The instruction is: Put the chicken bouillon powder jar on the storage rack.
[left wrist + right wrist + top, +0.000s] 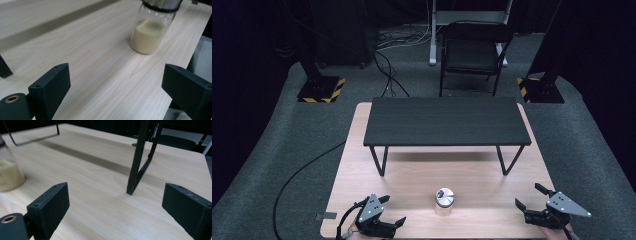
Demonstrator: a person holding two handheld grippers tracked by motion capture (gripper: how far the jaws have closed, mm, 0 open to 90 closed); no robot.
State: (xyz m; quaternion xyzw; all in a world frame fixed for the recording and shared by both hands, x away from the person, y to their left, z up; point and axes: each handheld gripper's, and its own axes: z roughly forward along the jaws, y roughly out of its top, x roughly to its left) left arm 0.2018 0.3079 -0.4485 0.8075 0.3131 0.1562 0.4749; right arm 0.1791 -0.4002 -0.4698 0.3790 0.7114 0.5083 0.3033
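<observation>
High view: jar [444, 200] upright near the table's [362, 150] front edge, between left gripper [392, 209] and right gripper [527, 196], both spread wide, empty, likely readying a reach; left gripper view: jar ahead, untouched; right gripper view: jar far left, shelf leg [136, 170] ahead.

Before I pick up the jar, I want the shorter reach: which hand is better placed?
Probably the left. The left tool sits nearer the jar and is open, with the jar just ahead in its view; the right tool, also open, is farther off.
</observation>
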